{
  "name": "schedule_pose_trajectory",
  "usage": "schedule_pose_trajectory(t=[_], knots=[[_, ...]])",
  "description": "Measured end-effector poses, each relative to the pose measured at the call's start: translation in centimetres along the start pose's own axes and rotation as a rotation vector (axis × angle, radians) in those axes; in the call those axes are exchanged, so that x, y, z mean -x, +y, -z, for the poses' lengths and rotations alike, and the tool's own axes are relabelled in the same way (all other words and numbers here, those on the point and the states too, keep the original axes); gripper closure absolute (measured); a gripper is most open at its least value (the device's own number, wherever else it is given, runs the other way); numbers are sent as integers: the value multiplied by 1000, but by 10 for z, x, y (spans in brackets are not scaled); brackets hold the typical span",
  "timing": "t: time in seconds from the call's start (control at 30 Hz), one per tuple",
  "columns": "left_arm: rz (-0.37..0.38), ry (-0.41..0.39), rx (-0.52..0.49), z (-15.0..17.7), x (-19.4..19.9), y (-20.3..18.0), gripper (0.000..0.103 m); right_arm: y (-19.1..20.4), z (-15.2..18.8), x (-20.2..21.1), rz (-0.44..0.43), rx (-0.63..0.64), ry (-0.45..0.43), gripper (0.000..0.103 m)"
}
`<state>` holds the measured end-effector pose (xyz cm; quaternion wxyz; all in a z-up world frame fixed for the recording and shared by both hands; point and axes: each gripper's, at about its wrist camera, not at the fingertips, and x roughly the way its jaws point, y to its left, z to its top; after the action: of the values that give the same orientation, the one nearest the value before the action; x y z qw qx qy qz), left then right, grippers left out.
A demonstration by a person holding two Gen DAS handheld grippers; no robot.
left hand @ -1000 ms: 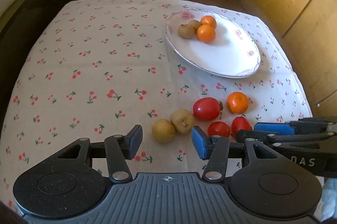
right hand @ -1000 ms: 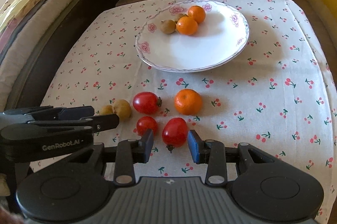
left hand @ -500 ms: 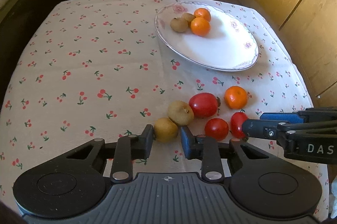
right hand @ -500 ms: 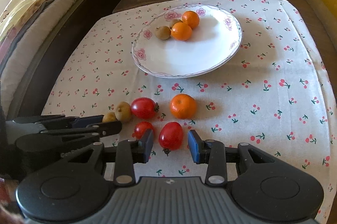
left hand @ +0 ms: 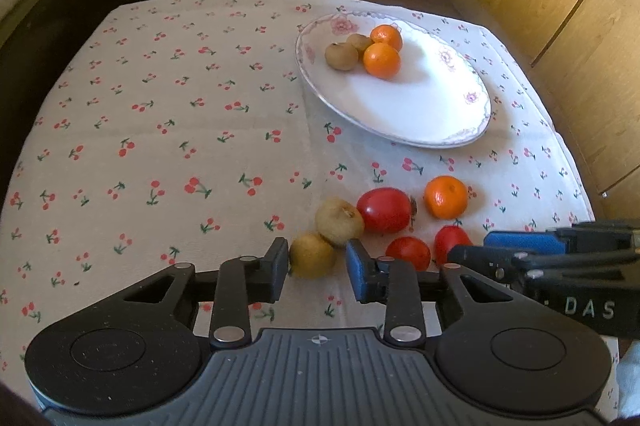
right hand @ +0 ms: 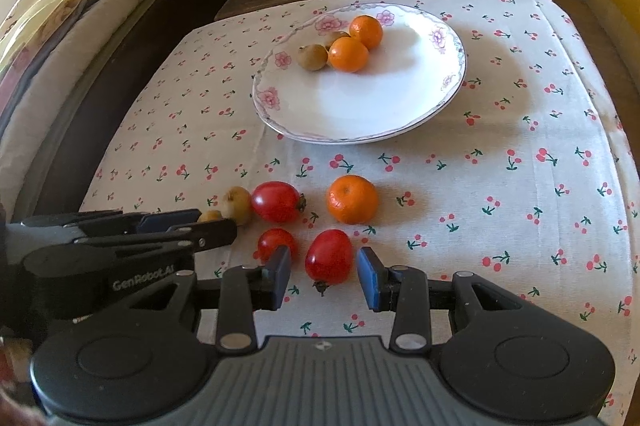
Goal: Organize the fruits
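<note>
The left gripper (left hand: 317, 268) brackets a small yellow-brown round fruit (left hand: 312, 255), dull-skinned; its jaws are opening, left pad about touching, right pad apart. The right gripper (right hand: 324, 272) stands narrowly parted around a glossy red tomato (right hand: 329, 257), gaps on both sides. On the cherry-print cloth (left hand: 180, 130) lie two brown fruits, three tomatoes and one orange (right hand: 352, 199), just beyond the jaws. Well ahead, the flowered white plate (right hand: 400, 106) holds two oranges and two brown fruits.
</note>
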<state>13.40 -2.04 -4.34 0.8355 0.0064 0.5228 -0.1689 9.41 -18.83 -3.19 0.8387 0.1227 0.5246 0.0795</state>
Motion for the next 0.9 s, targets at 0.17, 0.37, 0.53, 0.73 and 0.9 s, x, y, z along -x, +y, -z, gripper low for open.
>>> schedule_pose_trajectory(t=[0.17,0.37,0.53,0.73,0.9], knots=[[-18,6,-16,0,-7,-5,62,-3,0,1,2,-10,-5,65],[-14,-3,24,-1,-8,0,69,-7,1,5,2,-25,-13,64],[-13,-9,17,-1,-6,-3,69,-7,0,2,5,-23,-7,64],[-14,-16,30,2,4,3,69,-2,0,-1,2,-7,-1,64],[-6,-9,38,5,8,5,69,1,1,-11,28,15,22,64]])
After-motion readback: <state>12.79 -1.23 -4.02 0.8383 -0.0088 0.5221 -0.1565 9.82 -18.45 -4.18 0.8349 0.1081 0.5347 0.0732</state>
